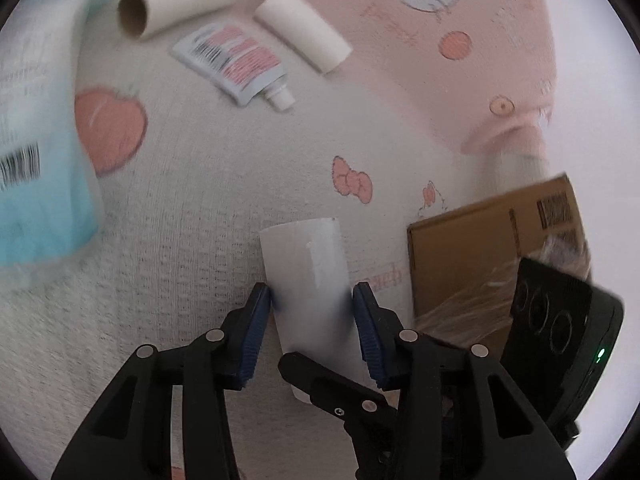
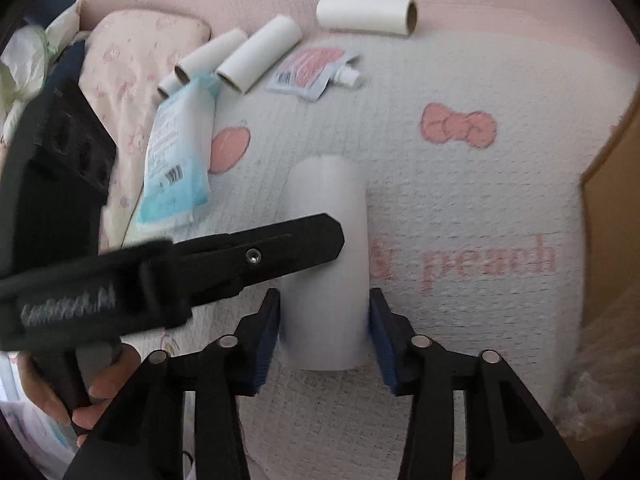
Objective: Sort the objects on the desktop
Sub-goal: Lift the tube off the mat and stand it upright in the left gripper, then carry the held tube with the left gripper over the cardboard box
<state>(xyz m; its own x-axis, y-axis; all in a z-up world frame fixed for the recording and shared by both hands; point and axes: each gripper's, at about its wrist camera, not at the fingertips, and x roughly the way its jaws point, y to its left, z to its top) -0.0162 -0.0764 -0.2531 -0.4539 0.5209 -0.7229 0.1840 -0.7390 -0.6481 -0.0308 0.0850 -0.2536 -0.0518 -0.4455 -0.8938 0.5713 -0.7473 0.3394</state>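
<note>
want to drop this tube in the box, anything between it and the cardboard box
Nothing visible does. The white tube sits between both grippers' pads, left gripper and right gripper. From it to the cardboard box only bare blanket shows. The box's inside is not in view.

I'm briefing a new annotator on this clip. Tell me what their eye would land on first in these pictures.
First, the white paper tube at centre, lying on the peach-print blanket with both grippers closed around it: the right gripper at its near end, the left gripper from the other side. Behind it lie more cardboard tubes, a pink spouted pouch and a blue tissue pack. A cardboard box sits at the left view's right edge.
</note>
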